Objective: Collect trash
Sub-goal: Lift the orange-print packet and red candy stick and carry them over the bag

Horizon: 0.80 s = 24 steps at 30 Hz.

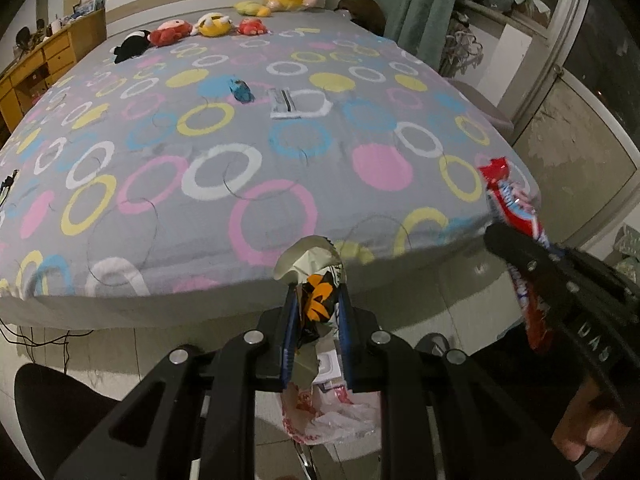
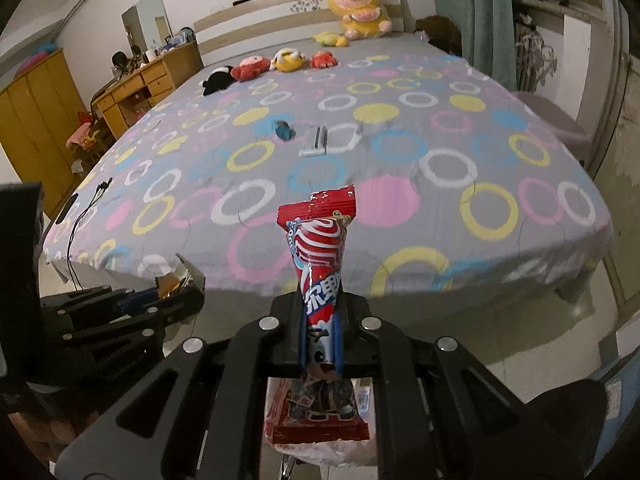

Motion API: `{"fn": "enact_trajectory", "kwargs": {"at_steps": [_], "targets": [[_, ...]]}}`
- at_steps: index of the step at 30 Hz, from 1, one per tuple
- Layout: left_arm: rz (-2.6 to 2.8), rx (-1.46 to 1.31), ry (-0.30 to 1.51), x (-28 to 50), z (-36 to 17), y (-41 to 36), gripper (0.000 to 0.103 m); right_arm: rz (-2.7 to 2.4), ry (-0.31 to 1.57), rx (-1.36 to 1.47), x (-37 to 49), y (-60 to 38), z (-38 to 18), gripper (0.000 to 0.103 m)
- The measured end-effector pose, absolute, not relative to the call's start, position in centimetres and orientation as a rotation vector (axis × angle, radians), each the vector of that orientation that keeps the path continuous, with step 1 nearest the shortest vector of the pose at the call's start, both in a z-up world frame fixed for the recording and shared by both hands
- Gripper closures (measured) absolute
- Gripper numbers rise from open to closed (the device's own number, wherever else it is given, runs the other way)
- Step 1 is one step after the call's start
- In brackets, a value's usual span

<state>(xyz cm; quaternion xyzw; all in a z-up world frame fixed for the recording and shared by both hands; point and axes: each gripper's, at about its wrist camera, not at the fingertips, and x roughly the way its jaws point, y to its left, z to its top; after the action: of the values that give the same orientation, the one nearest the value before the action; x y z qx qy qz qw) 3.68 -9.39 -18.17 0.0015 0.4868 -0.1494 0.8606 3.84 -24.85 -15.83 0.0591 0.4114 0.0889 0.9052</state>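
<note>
Both claws loaded: left gripper (image 1: 316, 304) is clamped on a crumpled orange-and-black wrapper (image 1: 314, 280), right gripper (image 2: 320, 336) is pinched around the middle of a red snack packet (image 2: 316, 264), both held off the foot of the bed (image 1: 200, 184) above a plastic trash bag (image 1: 332, 412) on the floor. I'd centre each claw over the bag mouth and drop low before letting go, one side at a time, since these light wrappers will likely flutter wide if released high. Two more bits remain mid-bed, a blue wrapper (image 1: 241, 89) and a flat white packet (image 1: 285, 103) just beside it.
</note>
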Motion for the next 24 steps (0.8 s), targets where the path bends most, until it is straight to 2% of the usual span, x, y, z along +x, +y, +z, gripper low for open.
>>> {"fn": "enact_trajectory", "kwargs": {"at_steps": [24], "targets": [[-0.417,0.121,1.295,1.4,-31.6,-12.4,0.084,0.199,1.14,0.144,2.6,-25.0,-29.8,0.093]]}}
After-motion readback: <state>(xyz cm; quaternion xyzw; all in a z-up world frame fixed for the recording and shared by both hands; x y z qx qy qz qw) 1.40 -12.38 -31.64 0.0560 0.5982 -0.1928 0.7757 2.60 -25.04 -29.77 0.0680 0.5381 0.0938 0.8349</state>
